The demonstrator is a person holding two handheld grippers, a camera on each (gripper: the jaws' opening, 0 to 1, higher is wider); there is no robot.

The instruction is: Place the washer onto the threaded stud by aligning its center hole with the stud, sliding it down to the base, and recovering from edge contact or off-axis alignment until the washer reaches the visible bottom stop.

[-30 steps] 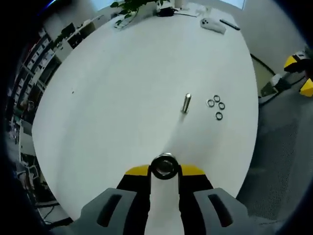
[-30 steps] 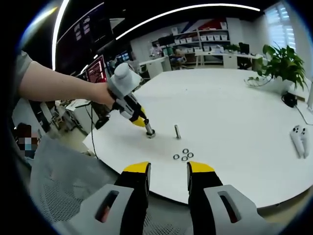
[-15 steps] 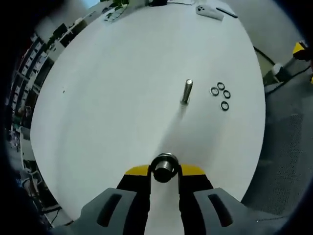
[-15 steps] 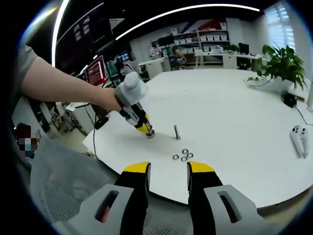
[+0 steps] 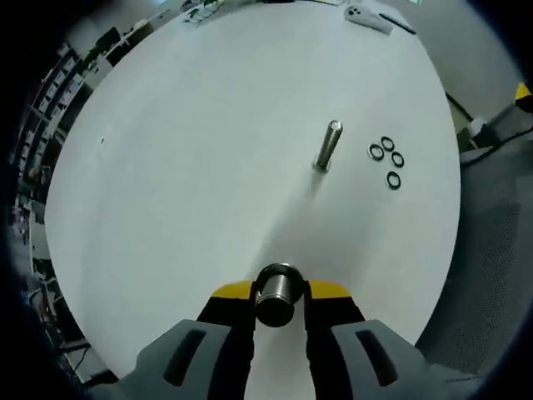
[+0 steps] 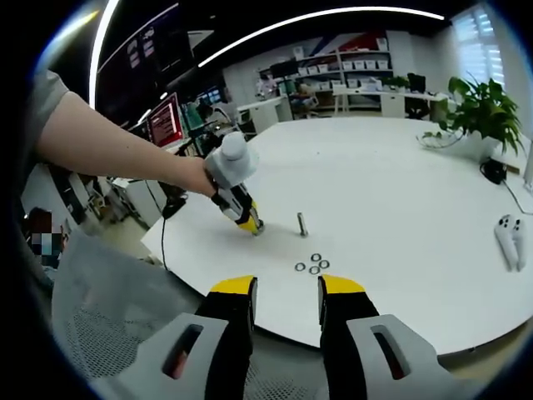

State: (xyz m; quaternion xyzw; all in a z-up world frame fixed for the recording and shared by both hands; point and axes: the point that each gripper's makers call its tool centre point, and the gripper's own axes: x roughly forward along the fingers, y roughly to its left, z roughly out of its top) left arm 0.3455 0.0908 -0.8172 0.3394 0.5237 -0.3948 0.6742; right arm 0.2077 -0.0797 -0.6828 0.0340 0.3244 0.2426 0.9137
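tipped steeper over the table [image 5: 166, 167] and nearer the threaded stud [image 5: 327, 145], left gripper [image 5: 276, 293] fingers clamping a metal cylinder [image 5: 276, 292], washers [image 5: 387, 159] untouched, right gripper [image 6: 286, 292] fingers apart, empty.

Left gripper [image 5: 278, 293] fingers apparently clamped; right gripper [image 6: 287, 287] fingers apart, level.

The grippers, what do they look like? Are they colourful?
A bit! The right gripper has two chunky grey jaws with black inner parts and bright yellow tips. The left gripper looks the same: grey, black and yellow. Seen from the right gripper view, it has a rounded pale grey body. The person's arm wears a short grey sleeve.
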